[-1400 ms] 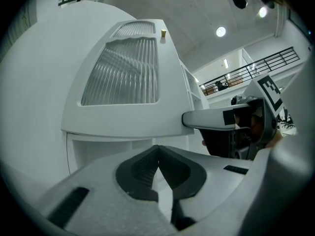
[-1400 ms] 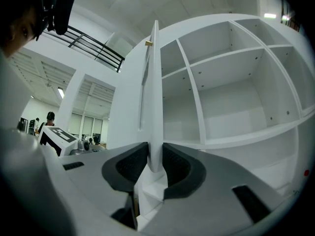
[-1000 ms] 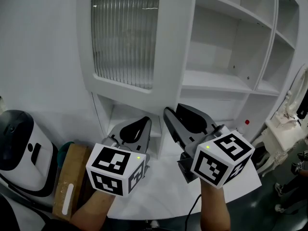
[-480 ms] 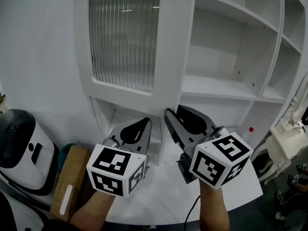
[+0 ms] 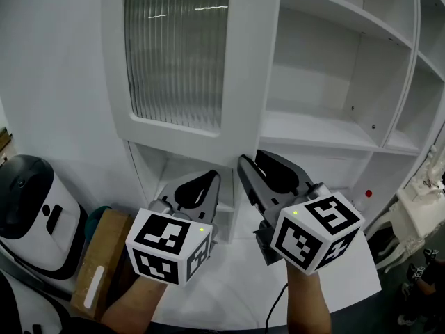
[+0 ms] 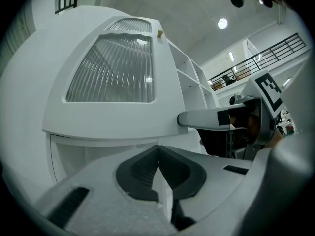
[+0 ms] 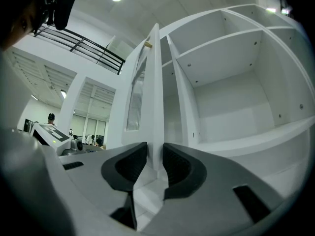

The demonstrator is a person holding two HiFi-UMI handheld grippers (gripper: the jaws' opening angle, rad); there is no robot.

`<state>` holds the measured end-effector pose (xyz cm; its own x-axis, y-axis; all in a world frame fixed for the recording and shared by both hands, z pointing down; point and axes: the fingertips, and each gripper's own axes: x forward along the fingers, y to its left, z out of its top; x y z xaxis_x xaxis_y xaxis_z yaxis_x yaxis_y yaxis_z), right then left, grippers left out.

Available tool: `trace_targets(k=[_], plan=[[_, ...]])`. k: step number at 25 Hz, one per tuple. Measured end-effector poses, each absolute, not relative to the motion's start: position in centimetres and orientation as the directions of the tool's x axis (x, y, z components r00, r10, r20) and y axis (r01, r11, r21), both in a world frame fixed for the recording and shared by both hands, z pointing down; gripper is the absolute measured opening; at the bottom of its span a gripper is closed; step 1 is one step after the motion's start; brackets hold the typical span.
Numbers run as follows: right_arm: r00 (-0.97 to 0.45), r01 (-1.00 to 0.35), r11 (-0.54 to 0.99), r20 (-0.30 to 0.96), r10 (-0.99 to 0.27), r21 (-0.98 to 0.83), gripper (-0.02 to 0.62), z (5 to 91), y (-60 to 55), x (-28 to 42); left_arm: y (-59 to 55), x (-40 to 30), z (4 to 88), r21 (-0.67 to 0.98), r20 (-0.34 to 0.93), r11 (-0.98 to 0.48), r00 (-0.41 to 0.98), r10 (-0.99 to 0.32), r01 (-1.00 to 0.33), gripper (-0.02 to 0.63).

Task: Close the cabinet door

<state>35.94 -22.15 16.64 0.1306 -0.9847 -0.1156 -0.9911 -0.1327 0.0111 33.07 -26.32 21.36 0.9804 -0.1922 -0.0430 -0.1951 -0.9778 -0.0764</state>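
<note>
White cabinet (image 5: pixel 334 127) stands open ahead of both tongs, its ribbed-glass cabinet door (image 5: pixel 177 54) swung out above the left tongs (image 5: pixel 208 176), which are pressed together. Right tongs (image 5: pixel 250 160), jaws just been parting, show the door's free edge in their gap w/o pinching it. Best bet: push flat & steady toward the shelves beyond the right tongs.

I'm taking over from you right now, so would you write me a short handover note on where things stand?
Left gripper: jaws together, empty, low in front of the cabinet door.
Right gripper: jaws apart and just opened further. The door's free edge lines up with the gap, but the pads are not pressing on it.
Door: swung wide open, leaving the shelves exposed.
Done: nothing yet.
Left: swing the door shut.
</note>
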Motion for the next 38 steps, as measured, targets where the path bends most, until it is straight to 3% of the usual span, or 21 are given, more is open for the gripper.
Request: trace_targets(k=[10,38], plan=[[0.147,-0.989,-0.149,-0.118,-0.982,0.015,0.141,16.7,-23.0,37.9,-27.0,34.5,22.1,-0.075,-0.024,-0.975,0.978,-0.209,-0.21,0.011],[0.152,-0.988,-0.156,-0.15,-0.977,0.016,0.138,16.8,-25.9,41.8,-29.0,38.2,23.3,-0.077,-0.006,-0.974,0.977,-0.214,-0.213,0.012]])
